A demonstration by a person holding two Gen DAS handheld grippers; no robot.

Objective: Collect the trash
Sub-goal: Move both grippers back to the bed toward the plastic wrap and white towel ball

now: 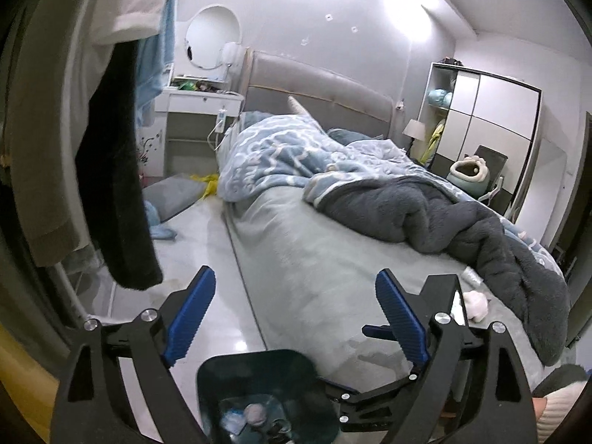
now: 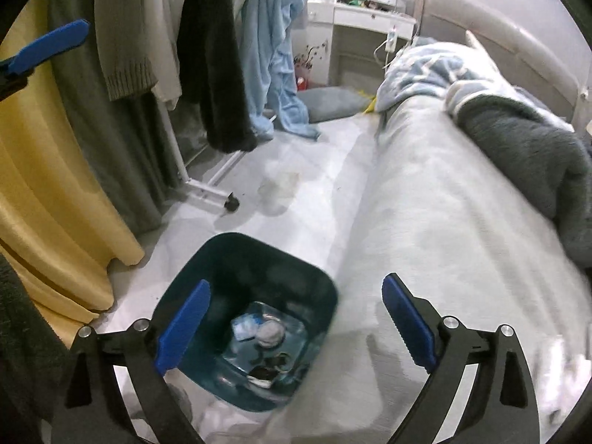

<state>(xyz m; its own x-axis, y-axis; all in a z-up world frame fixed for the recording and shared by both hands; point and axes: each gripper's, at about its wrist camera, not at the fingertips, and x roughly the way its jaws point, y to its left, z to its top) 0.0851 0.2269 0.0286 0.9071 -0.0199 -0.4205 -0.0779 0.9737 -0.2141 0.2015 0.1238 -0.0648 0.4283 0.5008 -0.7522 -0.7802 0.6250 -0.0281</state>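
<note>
A dark teal trash bin (image 2: 222, 259) stands on the floor beside the bed, with crumpled tissue (image 2: 269, 333) and other scraps at its bottom. It also shows in the left wrist view (image 1: 255, 360). My right gripper (image 2: 296, 322) is open and empty, over the bin and the bed edge. My left gripper (image 1: 296, 314) is open and empty, above the bin. A white crumpled tissue (image 1: 475, 305) lies on the bed (image 1: 314, 259) near the grey blanket, right of the left gripper. A clear plastic piece (image 2: 277, 187) lies on the floor.
A clothes rack (image 2: 207, 185) with hanging garments stands left of the bin, with a yellow curtain (image 2: 55, 185) beside it. Blue and grey blankets (image 1: 425, 214) are piled on the bed. A pillow (image 1: 172, 194) lies on the floor. A wardrobe (image 1: 488, 122) stands far right.
</note>
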